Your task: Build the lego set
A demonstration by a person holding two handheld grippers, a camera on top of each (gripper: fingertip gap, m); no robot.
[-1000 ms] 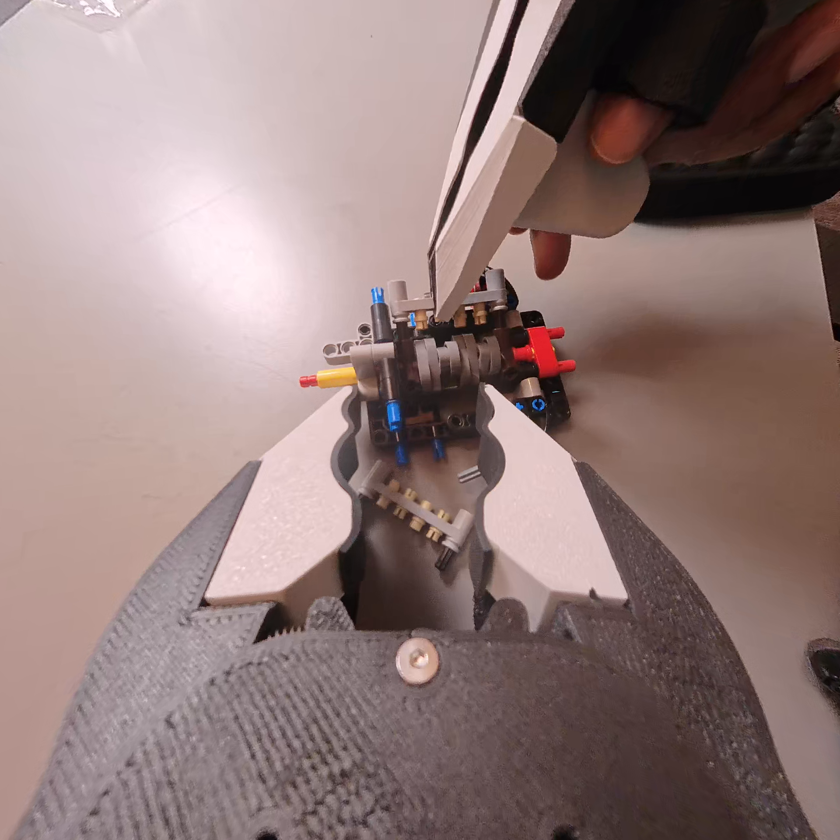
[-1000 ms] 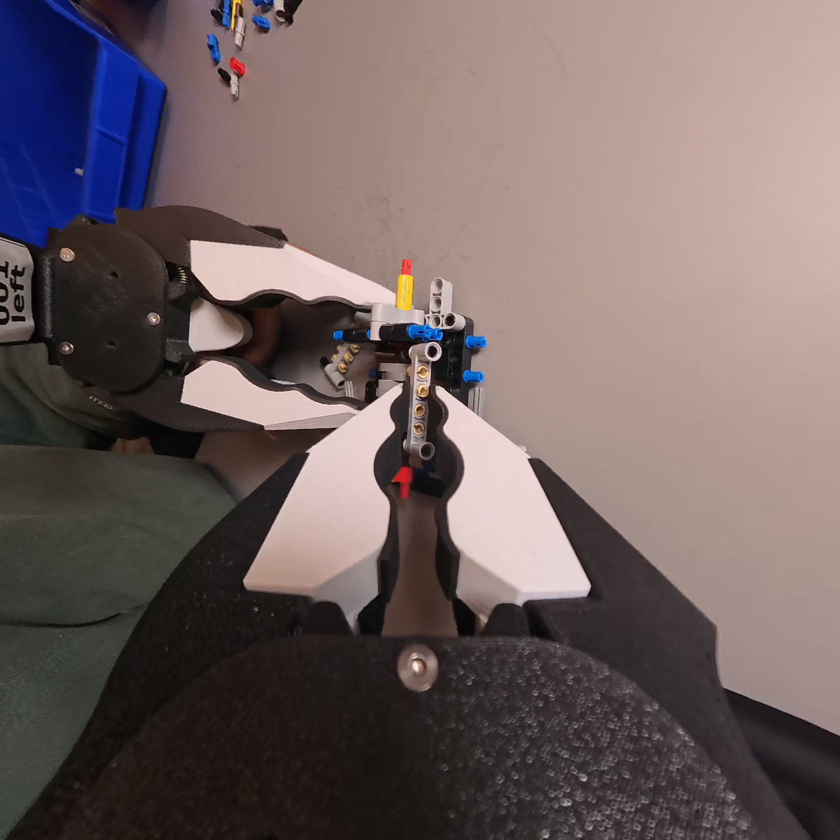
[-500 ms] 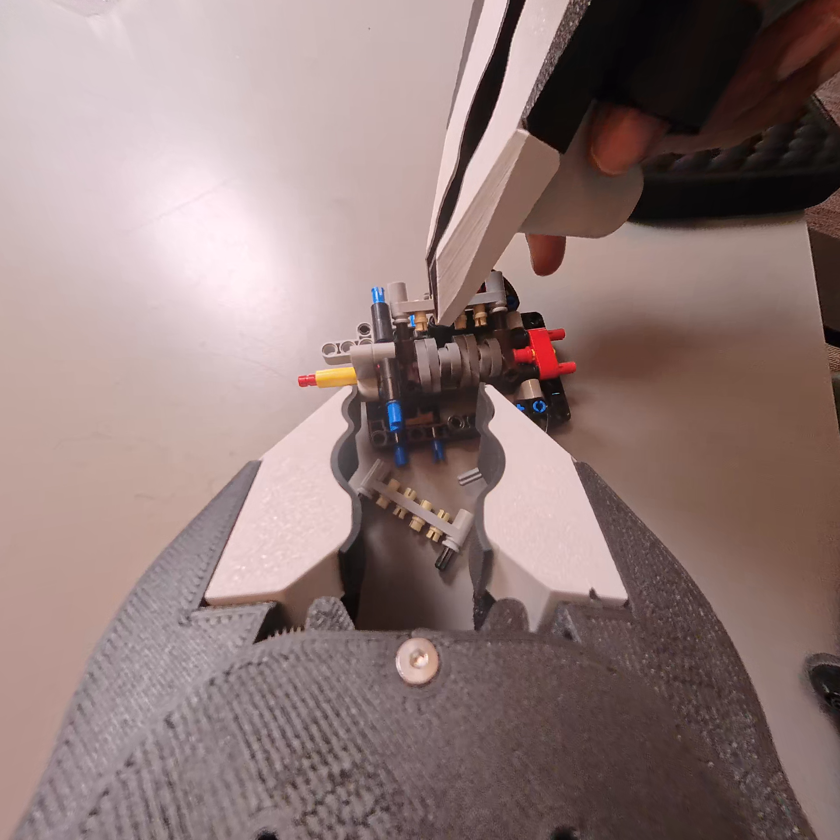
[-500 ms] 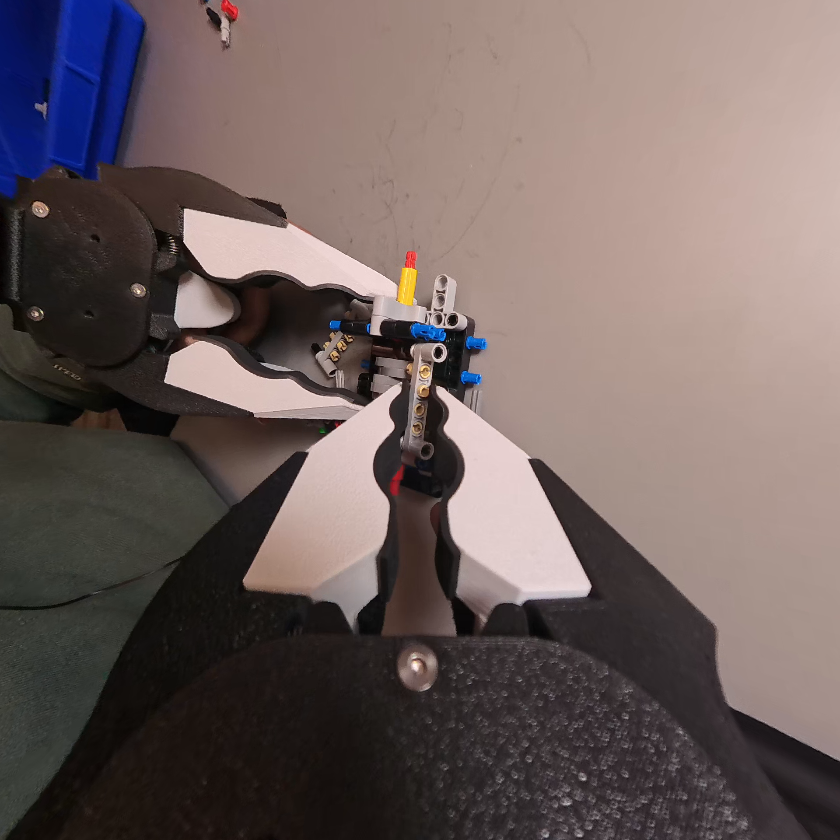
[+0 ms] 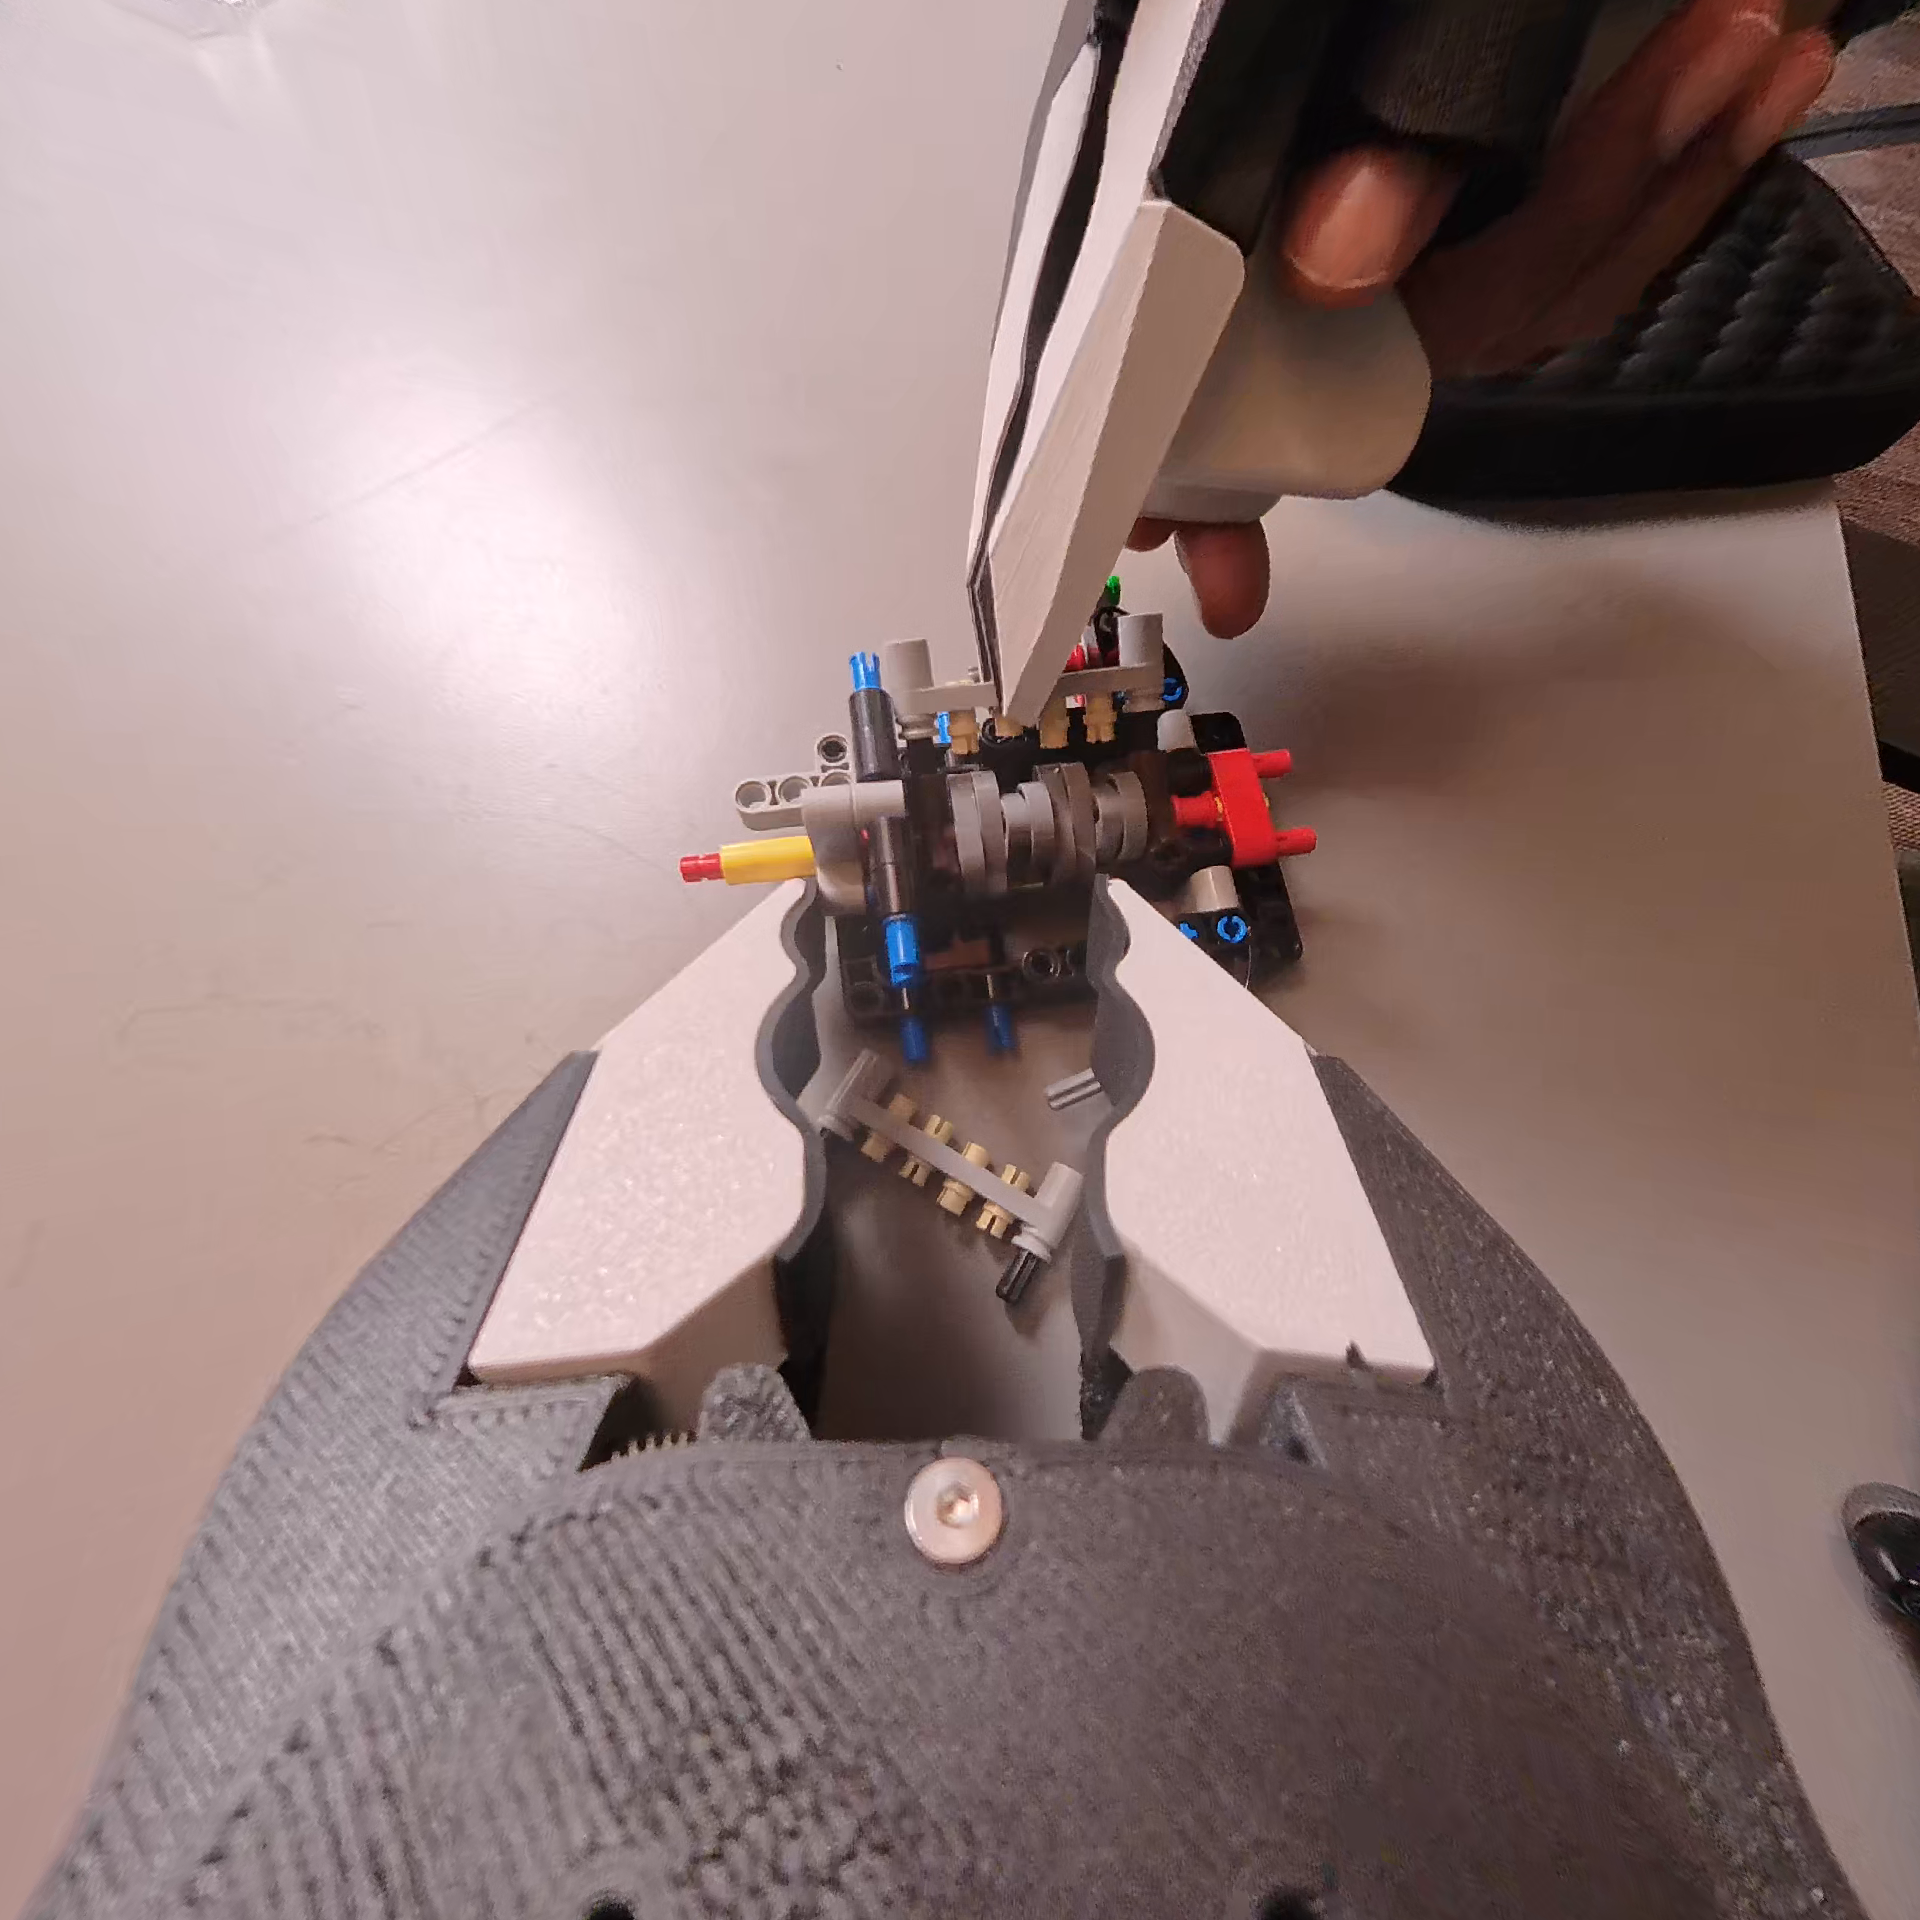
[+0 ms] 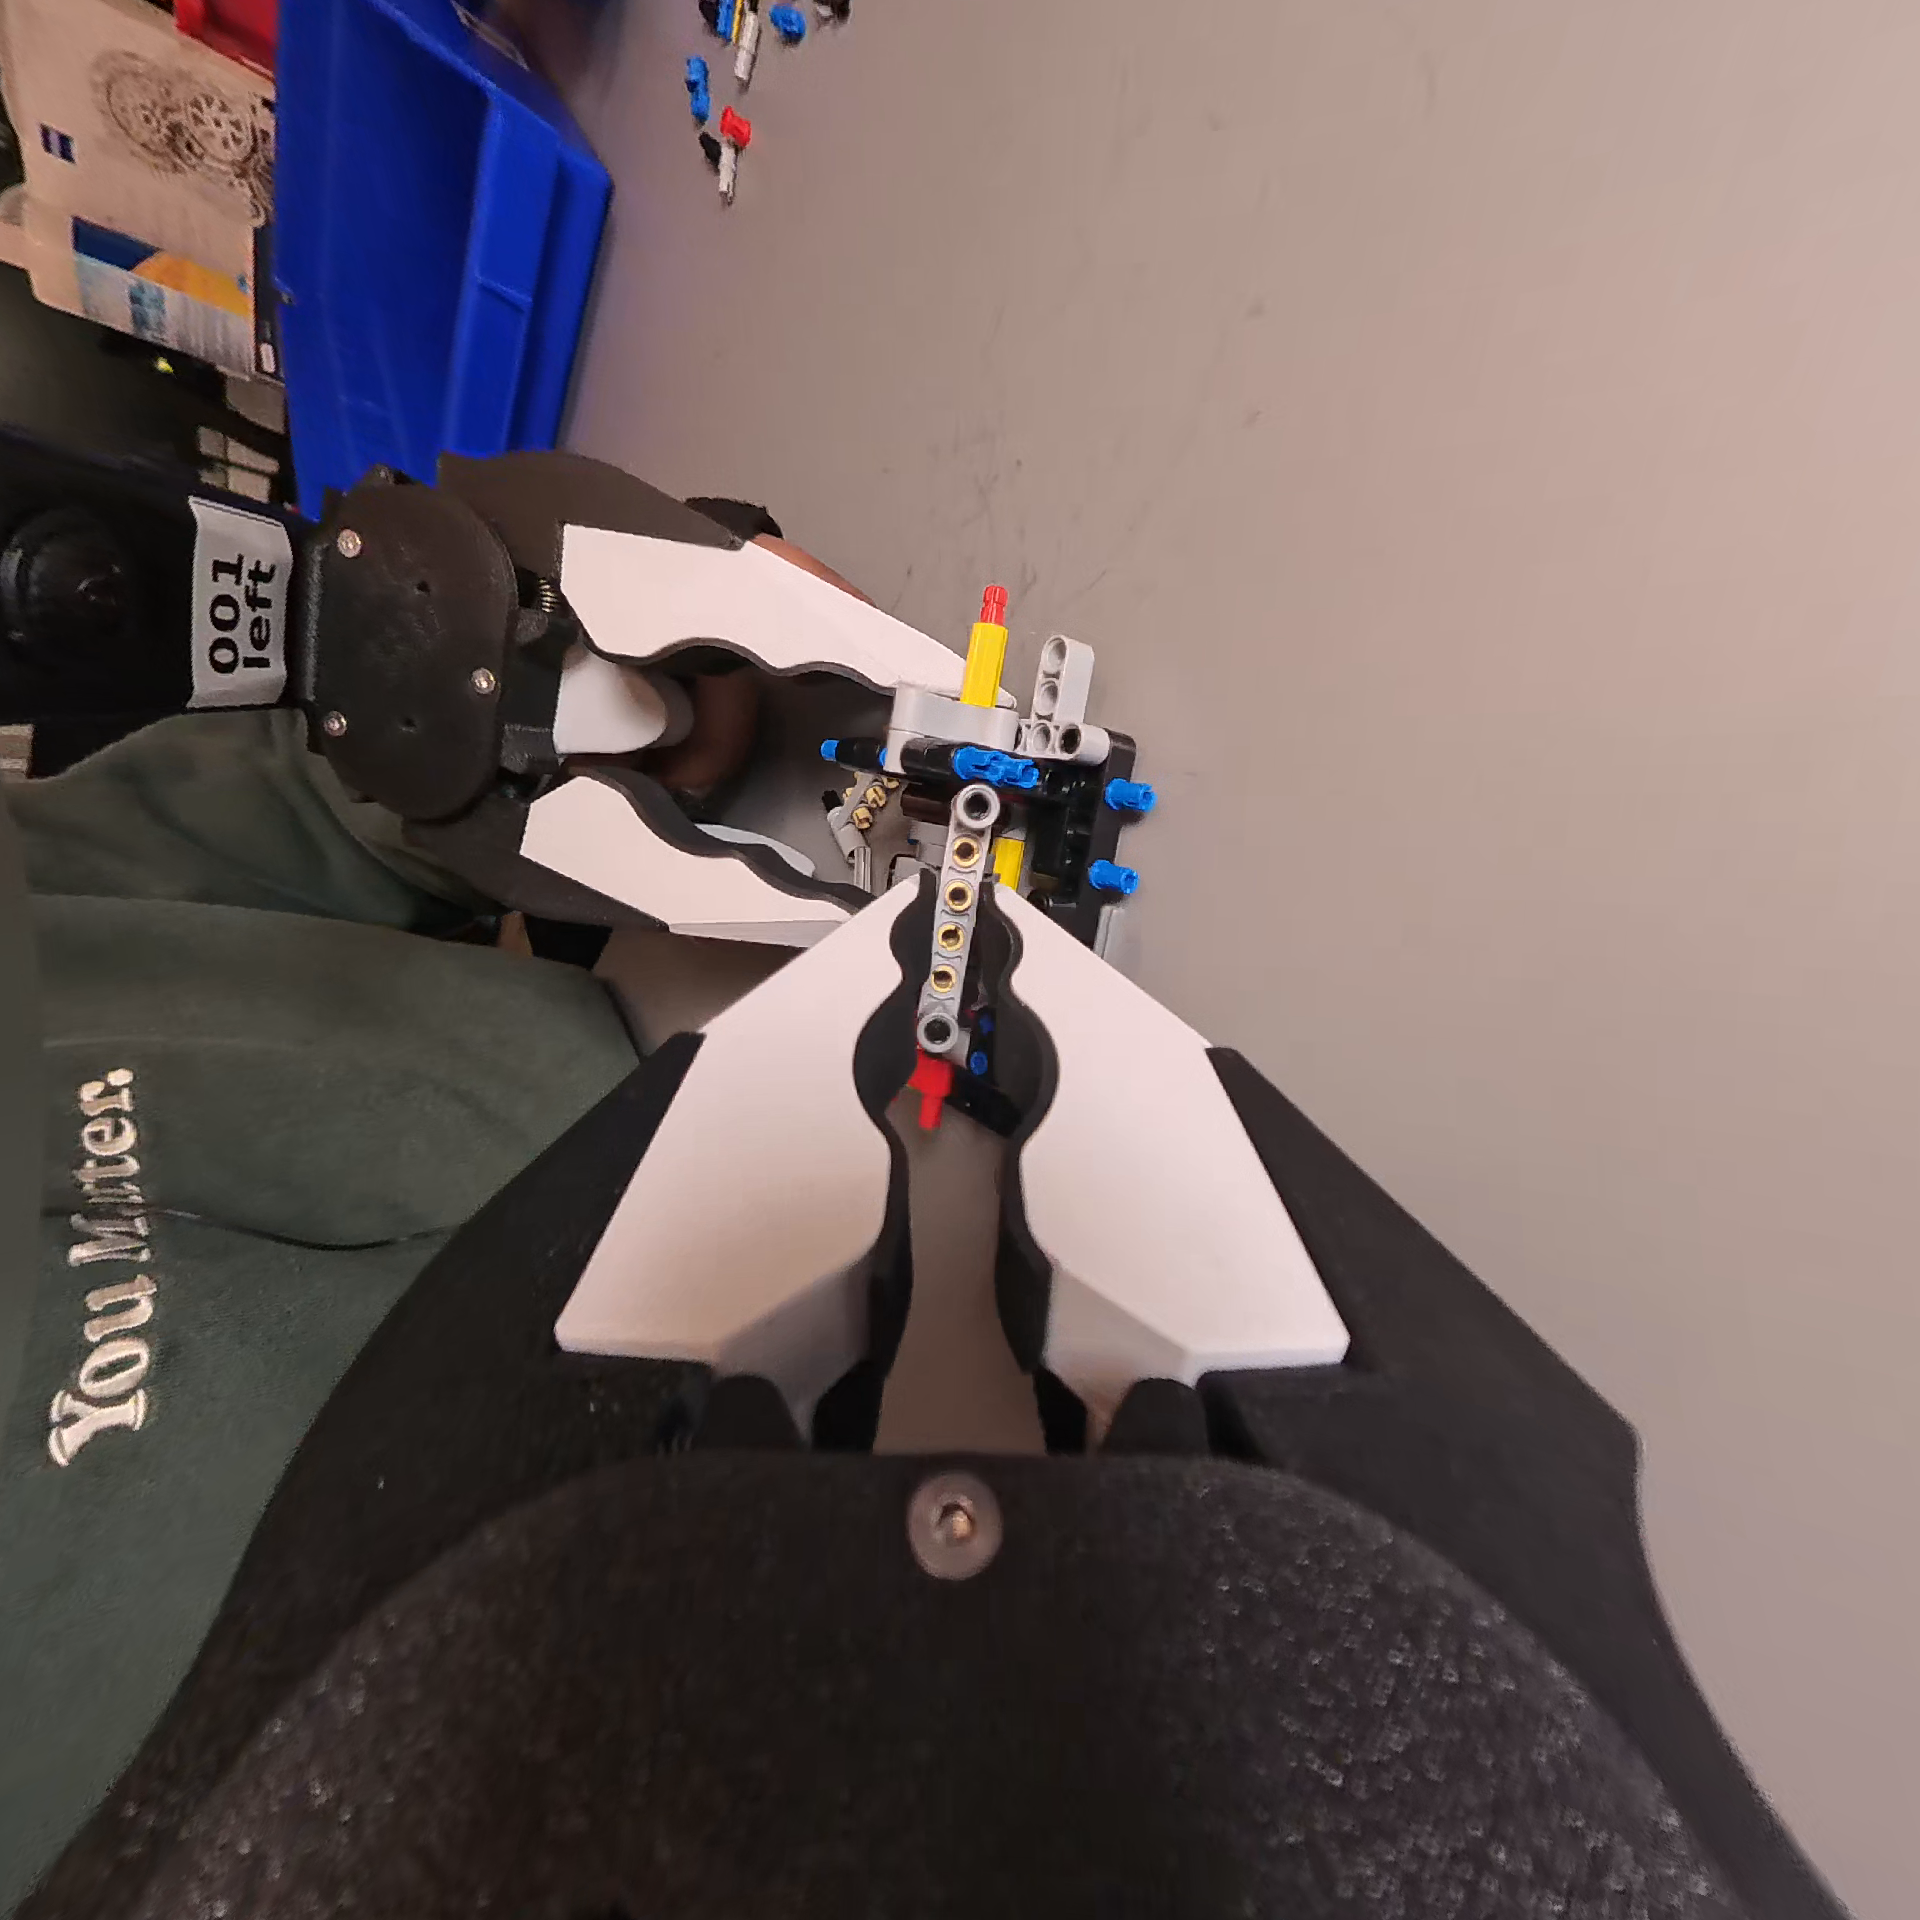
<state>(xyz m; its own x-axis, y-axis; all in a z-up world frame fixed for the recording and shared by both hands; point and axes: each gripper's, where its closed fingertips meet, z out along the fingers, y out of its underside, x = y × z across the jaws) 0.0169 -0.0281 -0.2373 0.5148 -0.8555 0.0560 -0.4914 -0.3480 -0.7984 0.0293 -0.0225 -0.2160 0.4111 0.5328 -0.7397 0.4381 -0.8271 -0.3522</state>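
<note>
Grey bench (image 5: pixel 364 468) carries everything. Blue bin (image 6: pixel 416 260) at its far edge in the right wrist view, cardboard box (image 6: pixel 135 177) beyond it. Person's green sleeve (image 6: pixel 260 1091) low left in the same view.

Left gripper (image 5: pixel 951 914) low over the bench, jaws open wide, the near end of the lego build (image 5: pixel 1018 831) sitting between the 2 tips; contact with the tips cannot be told. The same gripper shows from the side in the right wrist view (image 6: pixel 883 790), tips straddling the build's near end.

Right gripper (image 6: pixel 961 894) comes in steeply from above, jaws nearly closed and pinching a light grey beam (image 6: pixel 956 914) with tan pins in its holes, at about mid-length. In the left wrist view this gripper (image 5: pixel 1003 696) points down onto the top of the build, and the beam (image 5: pixel 1029 681) lies across the build's top edge, tan pins pointing down. A hand (image 5: pixel 1558 208) wraps the right gripper's handle.

The build stands on the bench, mid-frame: black frame base, dark grey worm gear (image 5: pixel 1049 831) across the middle, red connector (image 5: pixel 1242 816) on 1 end, yellow axle piece (image 5: pixel 764 862) with red tip on the other, blue pins sticking out.

A second grey beam with tan pins (image 5: pixel 951 1169) lies loose on the bench between the left jaws, just behind the build. Small grey pin (image 5: pixel 1075 1089) beside it.

Loose small parts (image 6: pixel 732 94) scattered far off near the bin.
</note>
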